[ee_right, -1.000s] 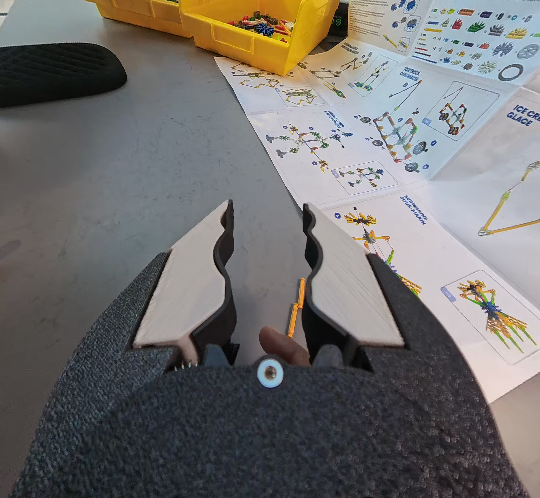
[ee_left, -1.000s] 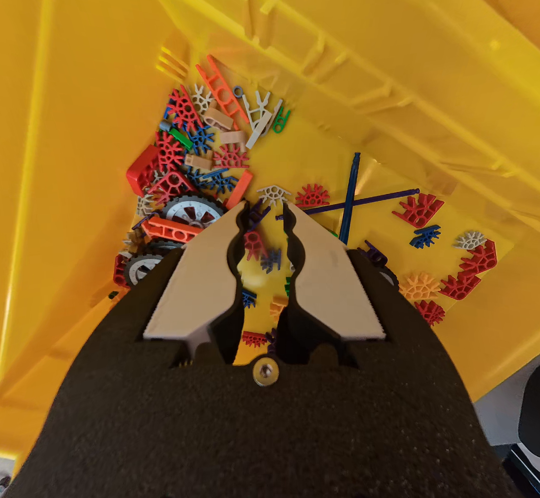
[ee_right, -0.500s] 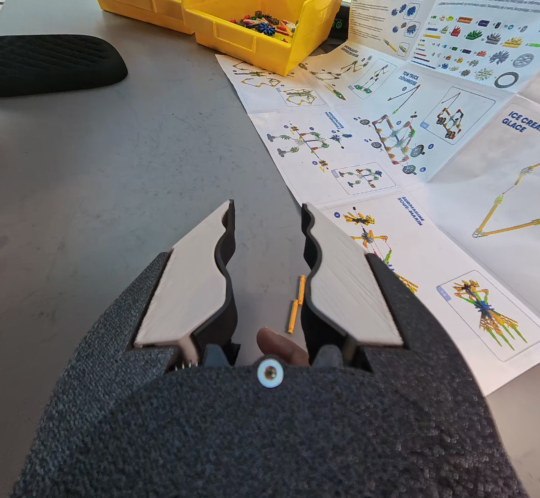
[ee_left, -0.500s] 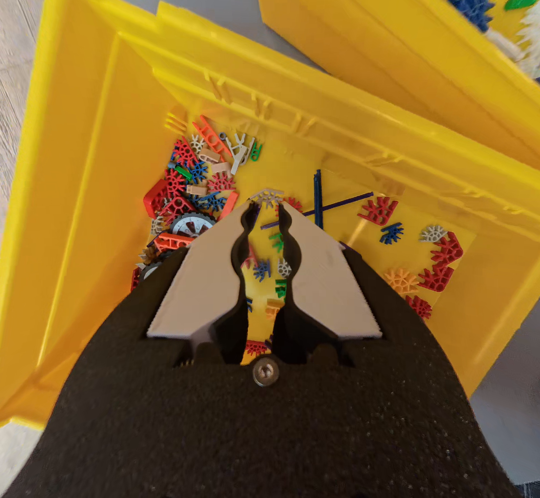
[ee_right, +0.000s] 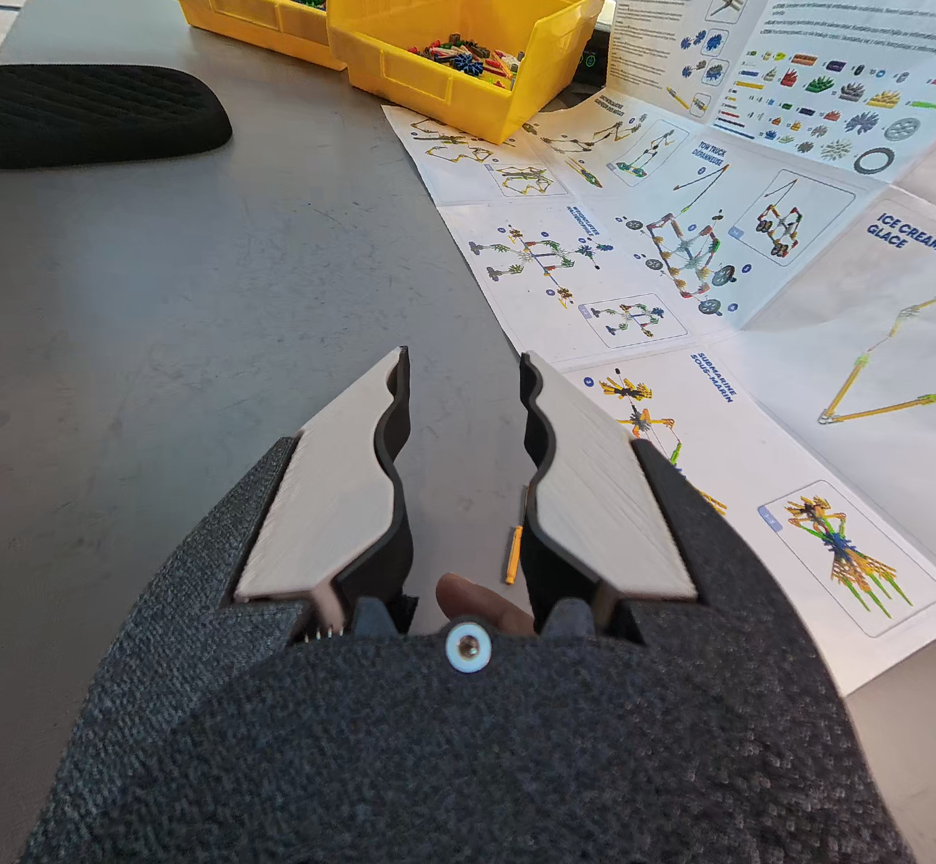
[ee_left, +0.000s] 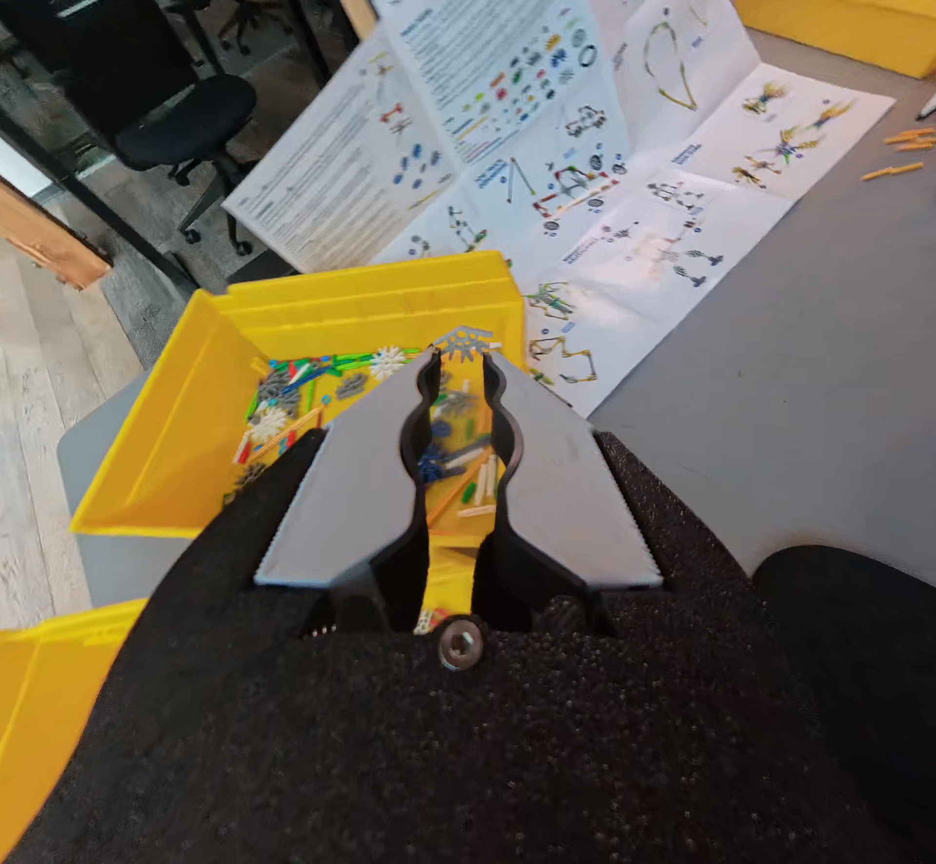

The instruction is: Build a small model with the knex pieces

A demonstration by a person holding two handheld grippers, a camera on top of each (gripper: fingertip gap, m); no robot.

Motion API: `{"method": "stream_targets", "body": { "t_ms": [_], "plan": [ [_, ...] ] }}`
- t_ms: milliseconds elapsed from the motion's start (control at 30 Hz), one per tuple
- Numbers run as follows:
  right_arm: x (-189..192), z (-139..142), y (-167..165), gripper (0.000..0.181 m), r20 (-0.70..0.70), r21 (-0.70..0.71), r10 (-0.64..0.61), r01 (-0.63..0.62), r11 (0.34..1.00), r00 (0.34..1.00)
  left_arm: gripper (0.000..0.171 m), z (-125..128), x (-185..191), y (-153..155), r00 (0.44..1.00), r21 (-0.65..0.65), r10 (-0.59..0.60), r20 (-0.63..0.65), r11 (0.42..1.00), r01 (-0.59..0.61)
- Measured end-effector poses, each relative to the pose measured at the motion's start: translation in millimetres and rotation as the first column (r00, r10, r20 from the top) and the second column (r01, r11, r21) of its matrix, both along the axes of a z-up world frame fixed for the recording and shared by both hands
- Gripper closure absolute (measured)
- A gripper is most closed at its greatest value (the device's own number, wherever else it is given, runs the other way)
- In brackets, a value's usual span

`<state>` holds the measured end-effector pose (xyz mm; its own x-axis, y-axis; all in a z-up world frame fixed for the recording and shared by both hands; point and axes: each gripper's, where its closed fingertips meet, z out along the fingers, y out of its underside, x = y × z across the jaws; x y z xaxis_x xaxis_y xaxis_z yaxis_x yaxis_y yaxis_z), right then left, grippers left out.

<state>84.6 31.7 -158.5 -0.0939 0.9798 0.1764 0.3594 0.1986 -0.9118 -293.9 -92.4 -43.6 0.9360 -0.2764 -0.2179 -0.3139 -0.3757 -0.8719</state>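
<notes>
Left gripper (ee_left: 460,358) has its fingers pinched on a small grey connector piece (ee_left: 465,343), held up over a yellow bin (ee_left: 167,414) of loose rods and connectors at the tabletop's far corner. Right gripper (ee_right: 463,358) hangs over bare grey tabletop (ee_right: 202,308), fingers spread wide and empty, with an orange rod (ee_right: 512,555) lying just beside the instruction sheet (ee_right: 633,252).

My left gripper (ee_left: 458,358) pinches a grey plastic connector (ee_left: 465,342) between smooth, matt pads. Below, the yellow bin (ee_left: 167,414) is glossy moulded plastic. My right gripper (ee_right: 463,358) sits in coarse grey woven cloth, above a smooth, dull grey table (ee_right: 202,308) and creased white paper sheet (ee_right: 759,460).
</notes>
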Motion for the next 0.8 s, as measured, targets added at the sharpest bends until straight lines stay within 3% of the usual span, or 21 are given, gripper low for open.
{"method": "stream_targets", "body": {
  "t_ms": [100, 167, 267, 400, 600, 800],
  "plan": [
    [-0.1, 1.7, -1.4, 0.139, -0.001, 0.001, 0.000, 0.000, 1.000, 1.000, 0.155, -36.0, 80.6, 14.3, 0.984, -0.093, -0.112, -0.135, 0.991, 0.100],
    [1.4, 3.1, -4.6, 0.138, 0.002, 0.011, 0.012, -0.012, 1.000, 1.000, 0.155, -70.1, 130.9, 24.0, 0.970, -0.193, -0.192, -0.152, 0.968, 0.161],
    [4.4, 3.0, -17.1, 0.137, 0.013, 0.004, 0.062, -0.063, 0.998, 0.998, 0.155, -116.4, 204.3, 32.9, 0.941, -0.331, -0.327, -0.081, 0.900, 0.284],
    [8.0, -1.4, -34.7, 0.138, 0.033, 0.021, 0.139, -0.139, 0.990, 0.990, 0.155, -158.2, 277.9, 40.4, 0.888, -0.448, -0.460, -0.006, 0.795, 0.409],
    [10.7, -15.9, -51.5, 0.139, 0.097, 0.031, 0.209, -0.213, 0.977, 0.973, 0.154, -169.5, 324.9, 55.1, 0.849, -0.473, -0.527, 0.022, 0.743, 0.474],
    [13.4, -23.5, -51.4, 0.139, 0.135, 0.036, 0.216, -0.222, 0.974, 0.967, 0.139, -159.1, 312.3, 60.6, 0.874, -0.428, -0.483, 0.050, 0.780, 0.456]
  ]
}}
